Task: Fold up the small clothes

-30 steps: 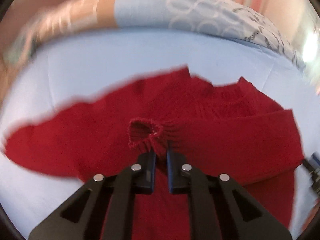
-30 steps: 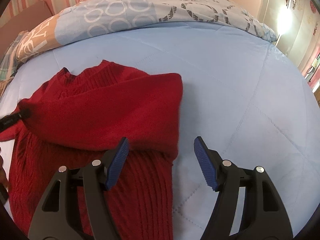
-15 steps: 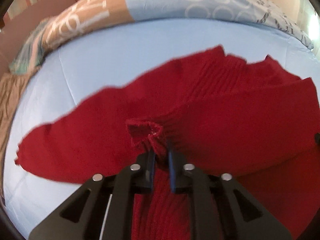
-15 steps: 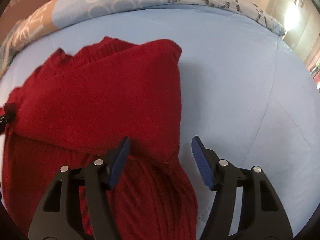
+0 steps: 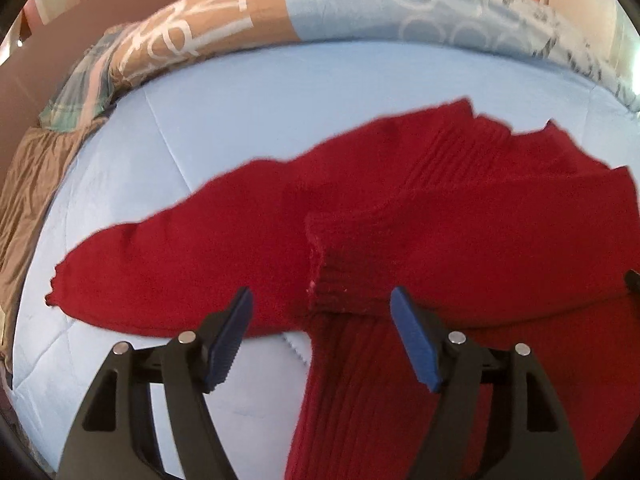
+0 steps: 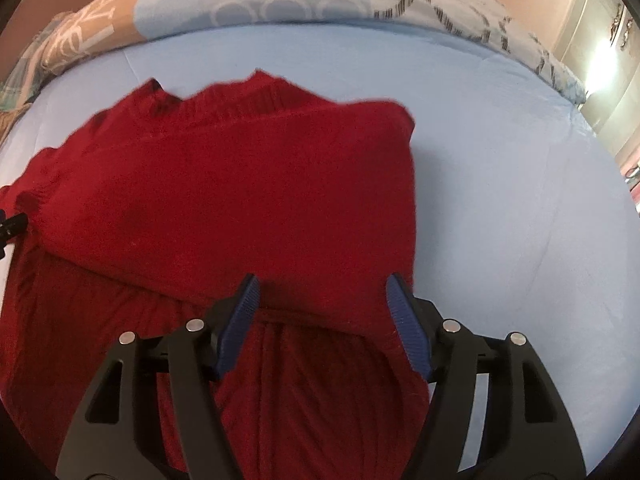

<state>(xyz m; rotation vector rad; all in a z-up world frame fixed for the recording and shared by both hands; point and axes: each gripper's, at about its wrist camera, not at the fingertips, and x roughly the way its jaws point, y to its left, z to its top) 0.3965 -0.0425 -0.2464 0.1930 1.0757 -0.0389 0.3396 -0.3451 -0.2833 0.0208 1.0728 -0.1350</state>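
While our left gripper hangs over the near edge of the red sweater, its jaws are opening and already stand wide, with the ribbed cuff of the folded-over sleeve lying loose between them and neither pad pressing on it. That cuff sits just ahead of us, nearly centred between the blue pads, so we judge the sleeve as laid down rather than held. Our right gripper is also wide apart, its jaws opening a touch, hovering above the sweater's right side where the folded sleeve's lower edge crosses the ribbed body; nothing is pinched there either.

Beyond the cuff, the folded sleeve runs crosswise over the chest toward the right shoulder. The other sleeve stretches flat out to the left, its long axis pointing away from the body onto the blue bed sheet, its end well apart from both grippers. That is the relation the next move turns on, in our judgement: the unfolded sleeve lies to the left, so our left gripper is much the nearer one and would need to travel leftward along the sleeve to reach its tip.

Farther off, the collar sits at the sweater's far edge, and past it lies a patterned duvet.
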